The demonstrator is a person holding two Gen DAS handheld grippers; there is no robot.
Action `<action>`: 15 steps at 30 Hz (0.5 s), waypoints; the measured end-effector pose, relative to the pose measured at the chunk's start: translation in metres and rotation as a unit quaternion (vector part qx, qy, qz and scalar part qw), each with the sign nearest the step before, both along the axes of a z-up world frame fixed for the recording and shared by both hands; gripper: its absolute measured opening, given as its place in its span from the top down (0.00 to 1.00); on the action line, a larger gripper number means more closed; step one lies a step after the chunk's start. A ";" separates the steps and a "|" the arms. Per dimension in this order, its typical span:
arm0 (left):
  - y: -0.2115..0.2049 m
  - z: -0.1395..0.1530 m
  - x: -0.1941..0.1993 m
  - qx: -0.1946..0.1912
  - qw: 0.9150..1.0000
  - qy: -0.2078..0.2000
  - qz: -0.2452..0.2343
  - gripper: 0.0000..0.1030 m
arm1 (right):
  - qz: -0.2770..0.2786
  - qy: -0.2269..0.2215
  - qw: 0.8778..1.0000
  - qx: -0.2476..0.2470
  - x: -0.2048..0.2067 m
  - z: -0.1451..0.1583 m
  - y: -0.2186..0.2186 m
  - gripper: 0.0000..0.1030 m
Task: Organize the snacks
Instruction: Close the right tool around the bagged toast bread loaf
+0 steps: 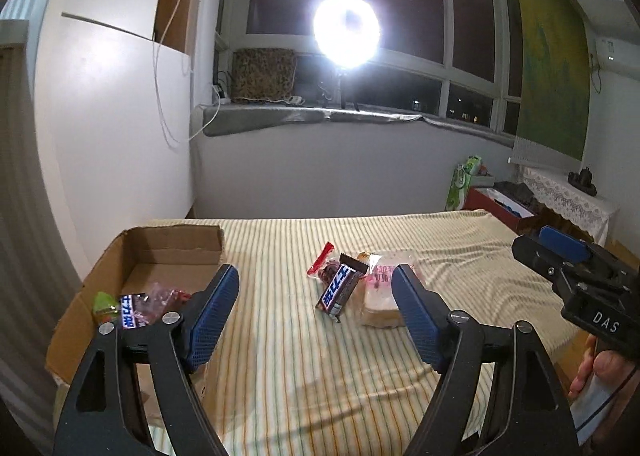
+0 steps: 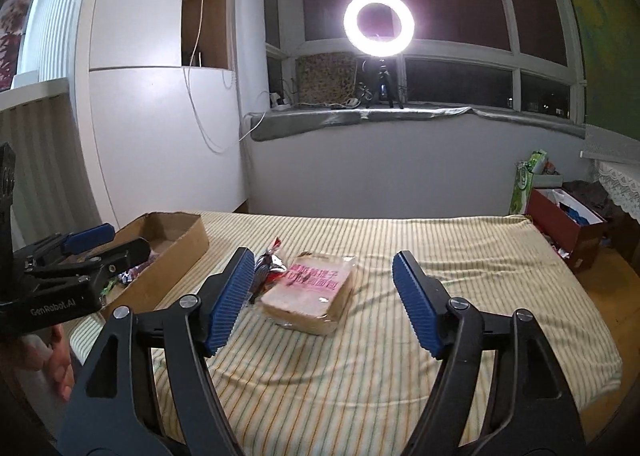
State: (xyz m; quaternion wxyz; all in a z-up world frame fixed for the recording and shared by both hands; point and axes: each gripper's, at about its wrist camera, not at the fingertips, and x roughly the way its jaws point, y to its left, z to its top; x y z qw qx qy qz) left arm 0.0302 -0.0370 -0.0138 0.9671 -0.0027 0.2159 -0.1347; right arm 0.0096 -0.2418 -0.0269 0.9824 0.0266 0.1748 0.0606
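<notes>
Some snacks already lie in the box (image 1: 168, 252); a bar (image 1: 338, 290), red packet (image 1: 322, 266) and bread (image 2: 308, 292) remain on the bed (image 2: 440, 248); both the left gripper (image 1: 316, 310) and right gripper (image 2: 322, 296) are spread, empty

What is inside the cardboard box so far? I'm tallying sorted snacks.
In the cardboard box: a blue chocolate bar, a clear pink-red packet, a green packet. The left gripper covers the box's near part.

A cardboard box (image 1: 172, 252) sits left on the striped cloth (image 1: 280, 356); the snack bar (image 1: 338, 290) and bread pack (image 1: 384, 296) lie right of it.
</notes>
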 end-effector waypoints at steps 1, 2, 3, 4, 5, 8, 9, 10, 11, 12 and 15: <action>-0.001 -0.001 0.000 0.001 1.000 0.001 -0.001 0.24 | 0.003 0.004 1.000 0.001 0.002 -0.002 0.001 0.28; -0.003 -0.003 -0.003 0.003 1.000 0.003 -0.003 0.24 | 0.004 0.006 1.000 0.001 0.004 -0.005 0.001 0.28; -0.005 -0.004 -0.002 0.005 1.000 0.007 -0.004 0.24 | 0.005 0.008 1.000 0.002 0.006 -0.008 0.000 0.28; -0.006 -0.006 -0.003 0.005 1.000 0.009 -0.006 0.24 | 0.005 0.012 1.000 0.003 0.010 -0.011 -0.002 0.28; -0.008 -0.008 -0.002 0.006 1.000 0.012 -0.008 0.24 | 0.006 0.017 1.000 0.005 0.013 -0.015 -0.004 0.28; -0.015 -0.017 0.004 0.012 1.000 0.026 -0.012 0.24 | 0.005 0.034 0.999 0.005 0.026 -0.026 -0.010 0.27; -0.018 -0.021 0.008 0.013 0.999 0.033 -0.015 0.24 | 0.006 0.043 0.999 0.005 0.033 -0.030 -0.012 0.26; -0.024 -0.028 0.014 0.012 0.999 0.045 -0.021 0.24 | 0.007 0.054 0.998 0.004 0.042 -0.035 -0.015 0.25; -0.028 -0.032 0.018 0.012 0.998 0.052 -0.026 0.24 | 0.012 0.069 0.998 0.007 0.056 -0.042 -0.020 0.24; -0.035 -0.041 0.023 0.016 0.997 0.063 -0.035 0.24 | 0.014 0.076 0.997 0.013 0.064 -0.045 -0.022 0.23; -0.057 -0.060 0.037 0.031 0.994 0.082 -0.057 0.24 | 0.032 0.119 0.992 0.040 0.102 -0.060 -0.033 0.20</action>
